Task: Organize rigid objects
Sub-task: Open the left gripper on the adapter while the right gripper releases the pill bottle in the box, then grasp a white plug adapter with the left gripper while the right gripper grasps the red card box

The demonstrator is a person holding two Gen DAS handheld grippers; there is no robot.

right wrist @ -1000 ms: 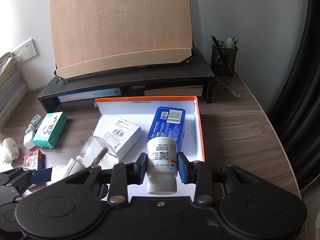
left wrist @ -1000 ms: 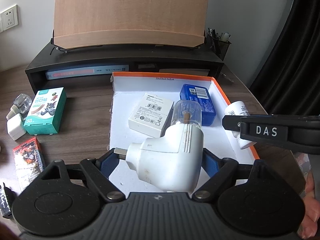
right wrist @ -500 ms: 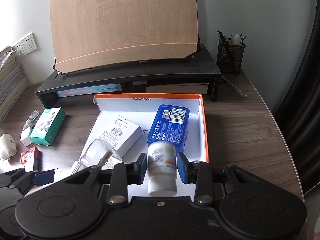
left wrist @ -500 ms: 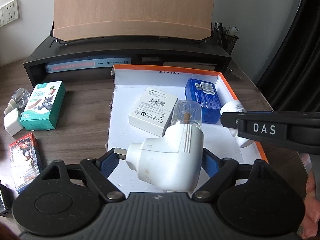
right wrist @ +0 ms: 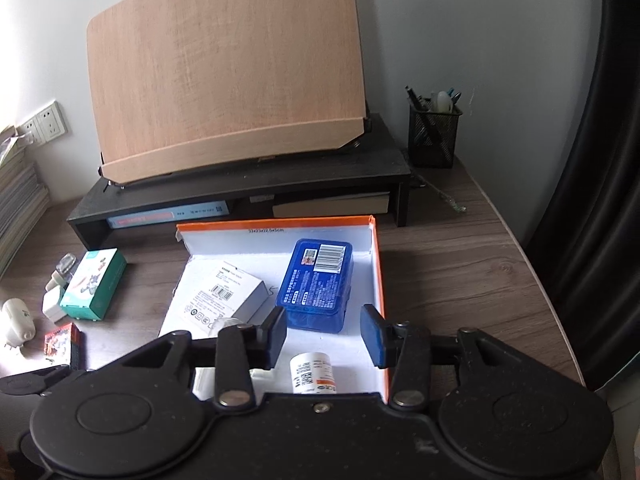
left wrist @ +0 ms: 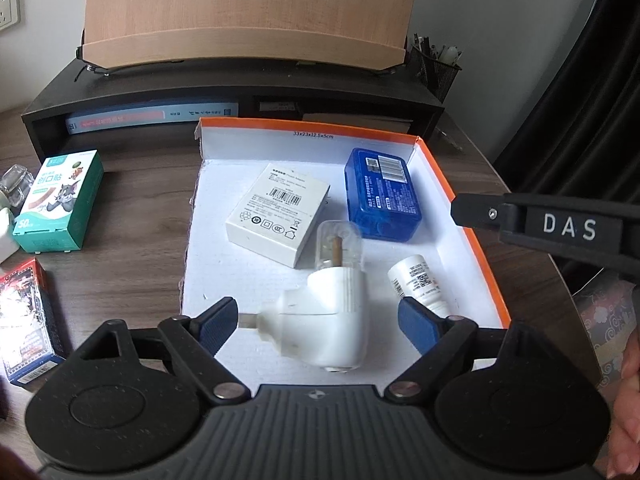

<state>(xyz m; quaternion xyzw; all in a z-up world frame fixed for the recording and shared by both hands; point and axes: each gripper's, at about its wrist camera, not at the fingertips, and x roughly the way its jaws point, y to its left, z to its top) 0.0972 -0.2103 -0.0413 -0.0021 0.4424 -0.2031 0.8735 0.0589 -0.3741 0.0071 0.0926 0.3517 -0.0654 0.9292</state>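
An orange-rimmed white box [left wrist: 480,256] lies open on the desk. Inside are a flat white carton [left wrist: 280,212], a blue case [left wrist: 382,196], a white plug-in device with a clear bottle [left wrist: 332,320] and a small white medicine bottle [left wrist: 418,280]. My left gripper [left wrist: 318,325] stands open over the plug-in device, which lies on the box floor; the right pad is clear of it. My right gripper [right wrist: 325,336] is opening, its jaws apart, with the medicine bottle [right wrist: 314,372] lying on the floor below them, free of the pads. One of its fingers [left wrist: 480,210] shows at the right of the left wrist view.
Left of the box lie a green carton [left wrist: 56,200], a red pack [left wrist: 24,316], a small glass bottle [left wrist: 16,184] and a white device [right wrist: 16,320]. A black riser [right wrist: 240,184] with a wooden board stands behind. A pen holder [right wrist: 434,136] is at the back right.
The right jaws opened and the medicine bottle dropped onto the box floor. The plug-in device left the left gripper's pads and now lies in the box.
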